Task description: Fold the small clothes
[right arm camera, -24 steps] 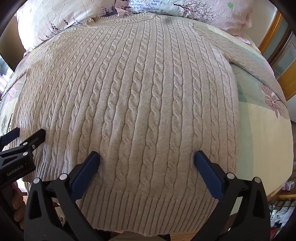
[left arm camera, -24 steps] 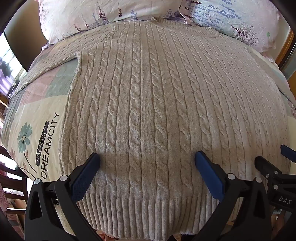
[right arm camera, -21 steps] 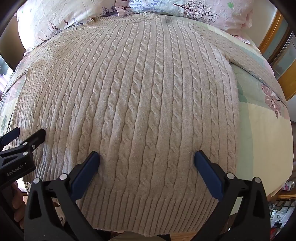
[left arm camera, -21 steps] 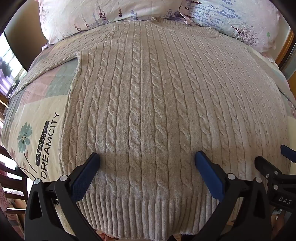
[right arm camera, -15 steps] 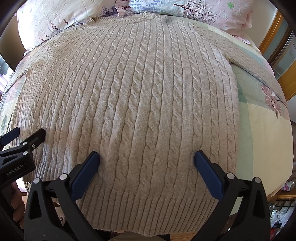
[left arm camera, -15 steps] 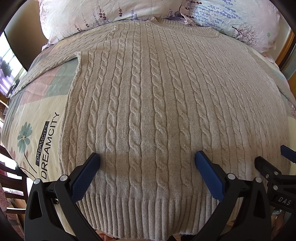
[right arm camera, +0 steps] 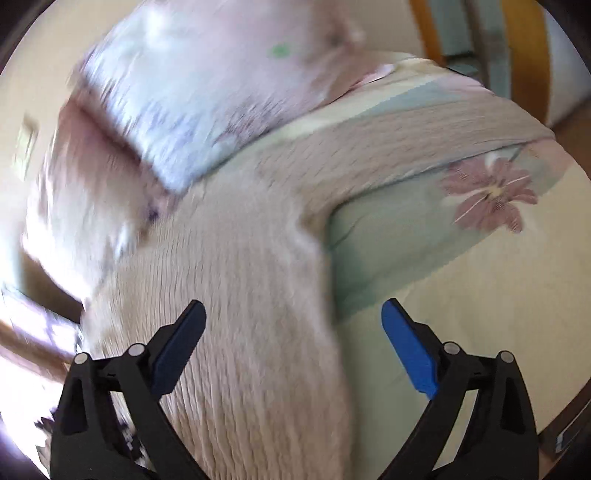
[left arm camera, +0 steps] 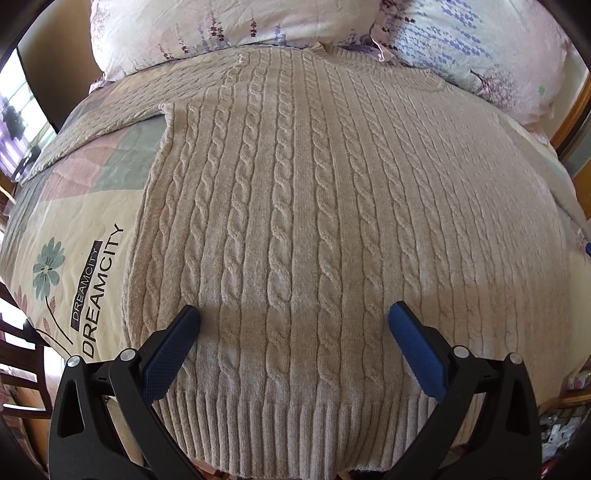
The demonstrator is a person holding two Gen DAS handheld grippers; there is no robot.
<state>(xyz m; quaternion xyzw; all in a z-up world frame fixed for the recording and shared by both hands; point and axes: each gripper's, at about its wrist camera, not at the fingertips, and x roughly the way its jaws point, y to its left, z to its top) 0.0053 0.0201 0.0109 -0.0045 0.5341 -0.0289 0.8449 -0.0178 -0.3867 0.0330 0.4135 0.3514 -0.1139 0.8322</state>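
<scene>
A beige cable-knit sweater point(left arm camera: 317, 206) lies flat, front up, on the bed, its ribbed hem nearest me and its collar by the pillows. My left gripper point(left arm camera: 293, 315) is open and empty, hovering above the sweater near the hem. My right gripper point(right arm camera: 293, 314) is open and empty above the sweater's right side edge point(right arm camera: 258, 295), where the right sleeve point(right arm camera: 424, 147) branches off across the bedspread. The right wrist view is blurred by motion.
Floral pillows point(left arm camera: 229, 26) lie at the head of the bed, also in the right wrist view point(right arm camera: 207, 85). The printed bedspread point(left arm camera: 77, 236) shows left of the sweater and also right of it in the right wrist view point(right arm camera: 461, 277). A wooden chair point(left arm camera: 18, 354) stands at the left bed edge.
My right gripper has swung quickly to the right, from over the hem to the sweater's right side and sleeve, and has left the left wrist view. The left gripper has not moved.
</scene>
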